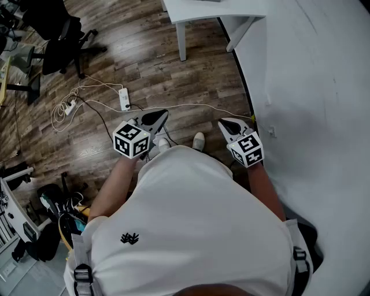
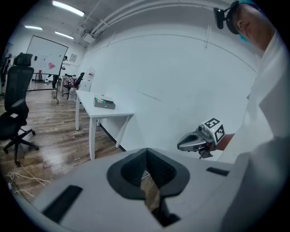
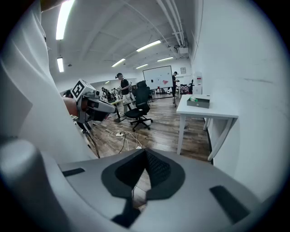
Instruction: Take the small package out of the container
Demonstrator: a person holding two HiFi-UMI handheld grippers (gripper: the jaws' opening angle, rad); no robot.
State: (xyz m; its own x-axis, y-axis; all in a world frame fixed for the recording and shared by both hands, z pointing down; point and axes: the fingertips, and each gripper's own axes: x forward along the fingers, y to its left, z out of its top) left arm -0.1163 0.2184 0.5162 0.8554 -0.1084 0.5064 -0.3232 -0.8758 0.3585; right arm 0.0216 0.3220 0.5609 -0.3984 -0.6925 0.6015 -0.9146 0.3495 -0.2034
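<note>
Wood floor [image 1: 133,52]; left gripper [image 1: 163,114], right gripper [image 1: 223,122] held forward (both seemingly closed).

Two grey grippers are counted: the left gripper [image 1: 155,118] at eleven o'clock, the right gripper [image 1: 230,125] at one o'clock. One white table [image 1: 196,10] is seen at twelve o'clock. One flat grey box [image 3: 199,102] and one white power strip [image 1: 124,99] are counted.

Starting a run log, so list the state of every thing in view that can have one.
left gripper: shut, nothing between the jaws, held close to the body.
right gripper: shut, empty, held close to the body.
box: resting on the table top, neither gripper near it.
white table: standing by the wall.
office chair: upright, unoccupied.
power strip: lying on the floor, cables attached.
</note>
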